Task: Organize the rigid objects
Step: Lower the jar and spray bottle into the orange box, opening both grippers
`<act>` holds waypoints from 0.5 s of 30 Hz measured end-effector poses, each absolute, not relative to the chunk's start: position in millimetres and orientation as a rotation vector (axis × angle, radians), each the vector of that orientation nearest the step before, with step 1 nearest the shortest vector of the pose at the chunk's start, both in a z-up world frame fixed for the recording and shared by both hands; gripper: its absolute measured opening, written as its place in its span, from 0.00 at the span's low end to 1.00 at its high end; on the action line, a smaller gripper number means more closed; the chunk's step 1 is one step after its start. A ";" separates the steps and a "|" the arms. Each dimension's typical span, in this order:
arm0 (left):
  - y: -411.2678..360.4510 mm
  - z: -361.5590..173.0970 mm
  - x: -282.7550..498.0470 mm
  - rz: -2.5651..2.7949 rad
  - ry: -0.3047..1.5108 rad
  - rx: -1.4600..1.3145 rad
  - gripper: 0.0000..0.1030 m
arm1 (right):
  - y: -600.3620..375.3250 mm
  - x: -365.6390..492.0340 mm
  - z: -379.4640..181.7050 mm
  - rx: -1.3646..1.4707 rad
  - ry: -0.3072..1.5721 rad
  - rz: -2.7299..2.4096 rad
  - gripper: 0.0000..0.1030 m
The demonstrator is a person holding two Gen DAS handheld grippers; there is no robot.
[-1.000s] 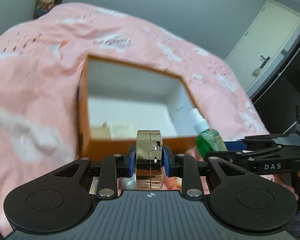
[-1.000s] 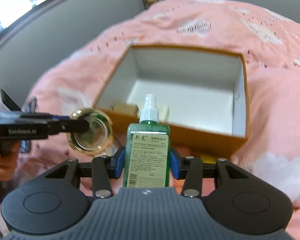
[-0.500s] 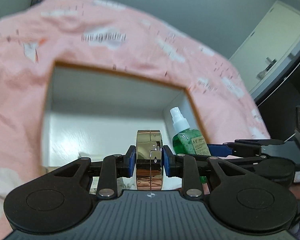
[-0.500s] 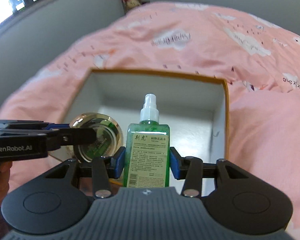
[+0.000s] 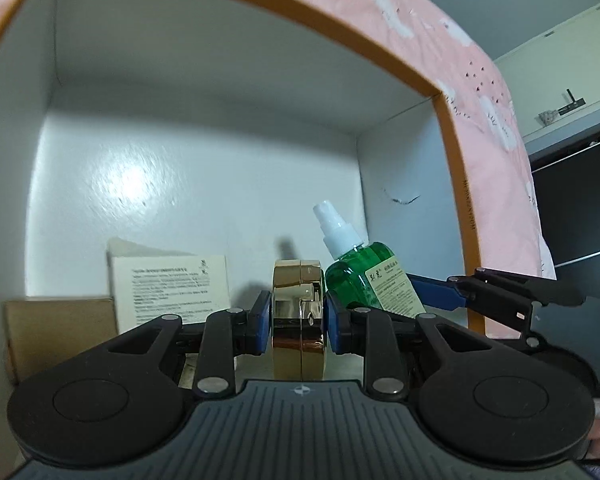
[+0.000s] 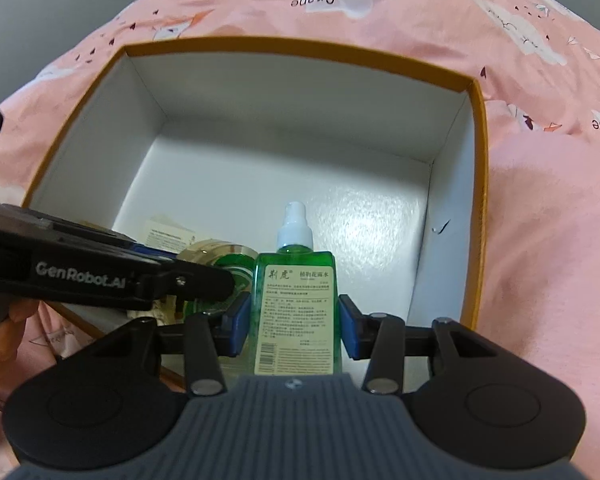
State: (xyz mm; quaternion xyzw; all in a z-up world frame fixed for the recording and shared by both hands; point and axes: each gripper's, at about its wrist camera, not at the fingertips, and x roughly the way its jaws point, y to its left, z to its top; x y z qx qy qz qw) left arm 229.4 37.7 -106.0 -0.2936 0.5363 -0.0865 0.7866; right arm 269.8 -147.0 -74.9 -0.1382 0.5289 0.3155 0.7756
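My left gripper (image 5: pixel 298 318) is shut on a round gold jar (image 5: pixel 298 312) and holds it low inside the orange box (image 5: pixel 456 184) with white inner walls. My right gripper (image 6: pixel 292 326) is shut on a green spray bottle (image 6: pixel 296 300) with a white nozzle, also inside the box (image 6: pixel 478 184), near its front right. The bottle (image 5: pixel 364 276) stands just right of the jar in the left wrist view. The jar (image 6: pixel 220 258) shows left of the bottle in the right wrist view, partly hidden by the left gripper's arm.
A white printed leaflet (image 5: pixel 170 286) and a tan cardboard piece (image 5: pixel 60 332) lie at the box's front left. The box rests on a pink patterned bedspread (image 6: pixel 548 208). A dark cabinet (image 5: pixel 572 216) stands at the far right.
Both grippers have moved forward and down into the box with their objects. The jar and bottle now sit low near the box floor, side by side.
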 end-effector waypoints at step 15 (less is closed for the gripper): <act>38.0 -111.8 243.5 -0.163 1.247 -0.588 0.37 | -148.4 274.4 -83.1 -0.315 1.162 0.670 0.44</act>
